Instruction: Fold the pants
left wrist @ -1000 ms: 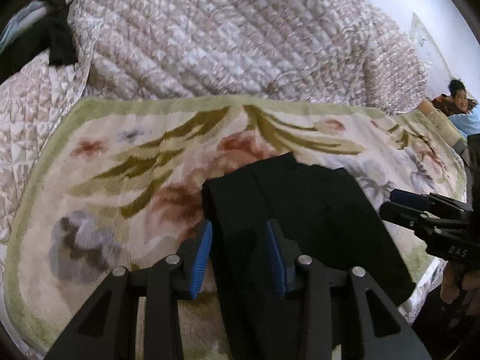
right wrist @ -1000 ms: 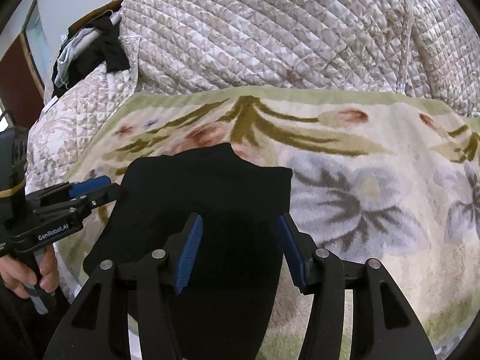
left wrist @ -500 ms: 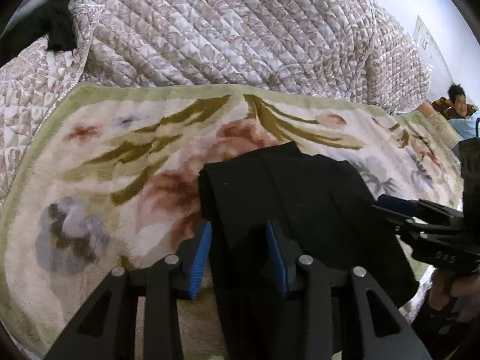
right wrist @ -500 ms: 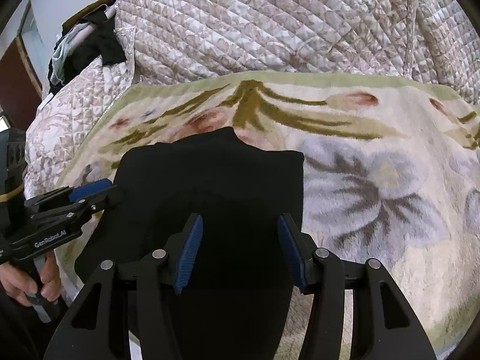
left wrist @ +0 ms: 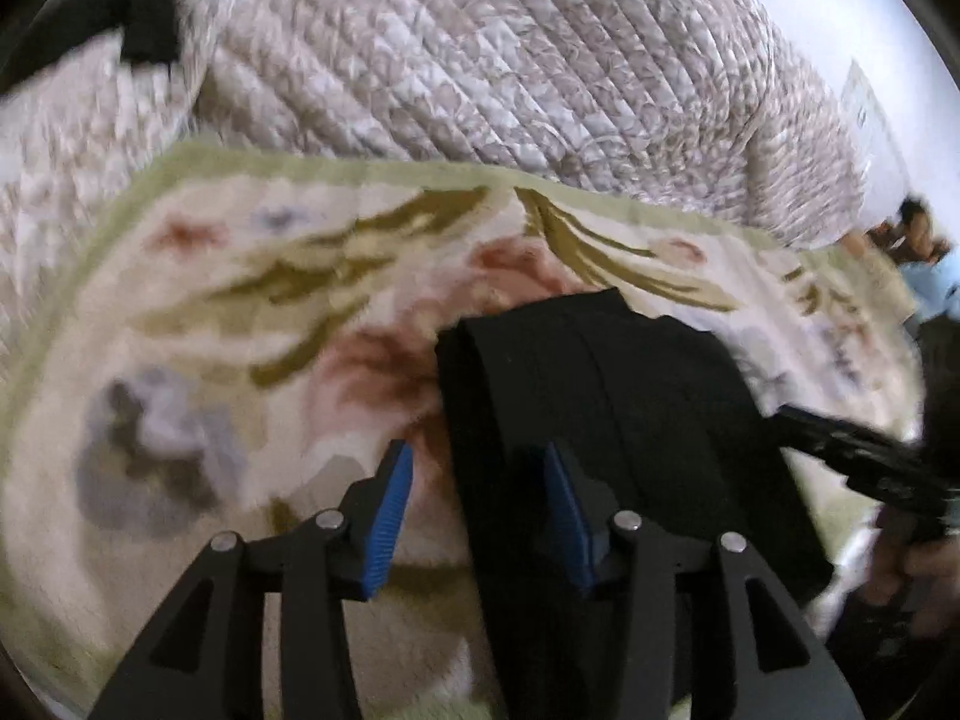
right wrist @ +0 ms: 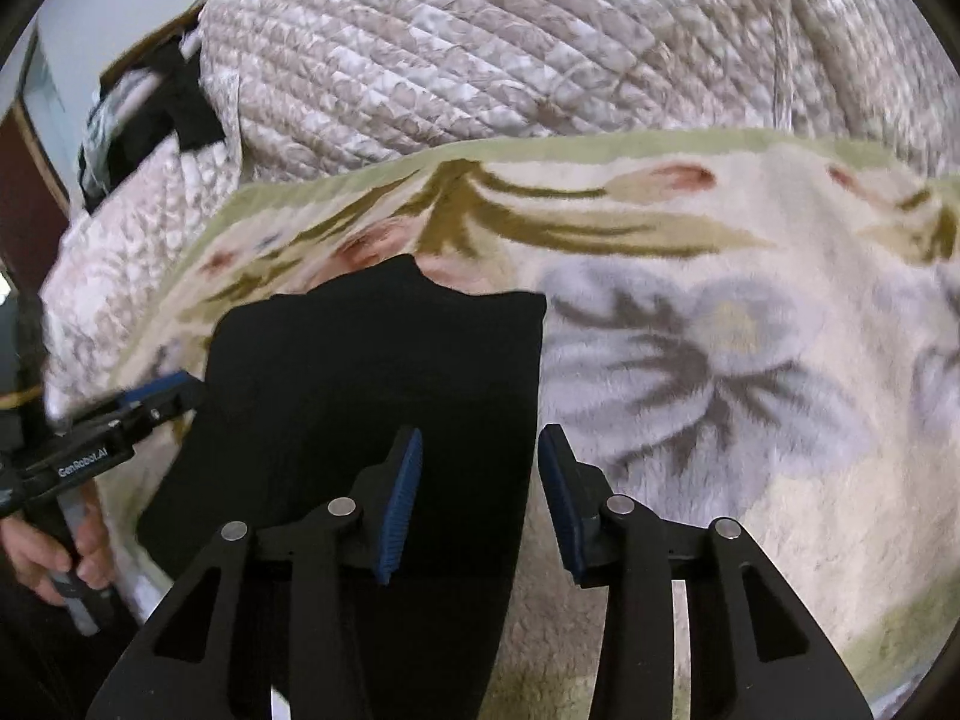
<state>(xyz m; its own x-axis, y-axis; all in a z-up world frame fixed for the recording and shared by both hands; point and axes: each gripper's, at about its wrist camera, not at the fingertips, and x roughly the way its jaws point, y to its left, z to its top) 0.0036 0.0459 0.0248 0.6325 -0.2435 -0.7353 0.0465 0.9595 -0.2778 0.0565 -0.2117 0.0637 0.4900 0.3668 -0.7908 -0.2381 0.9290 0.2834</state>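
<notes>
Black folded pants [left wrist: 600,396] lie on a floral blanket [left wrist: 240,312]. My left gripper [left wrist: 477,480] hovers low over their left fold edge. That edge runs between the blue pads [left wrist: 390,504], which do not press on it, and the jaws are opening. In the right wrist view the pants [right wrist: 372,372] fill the lower middle. My right gripper [right wrist: 480,468] straddles their right edge, one finger over cloth and one over blanket. Its jaws are closing with the pads still apart. Each view shows the other gripper at its side: the right gripper [left wrist: 798,420] and the left gripper [right wrist: 174,393].
A quilted beige cover [right wrist: 540,60] rises behind the blanket [right wrist: 720,330]. Dark clothes [right wrist: 180,102] hang at the back left. A hand [right wrist: 54,552] holds the left gripper's handle at the bed's near edge. A person [left wrist: 918,234] is at the far right.
Both grippers have come down closer to the pants. The left jaws have widened and the right jaws have narrowed. The right gripper has shifted right, so the pants' right edge now lies between its fingers.
</notes>
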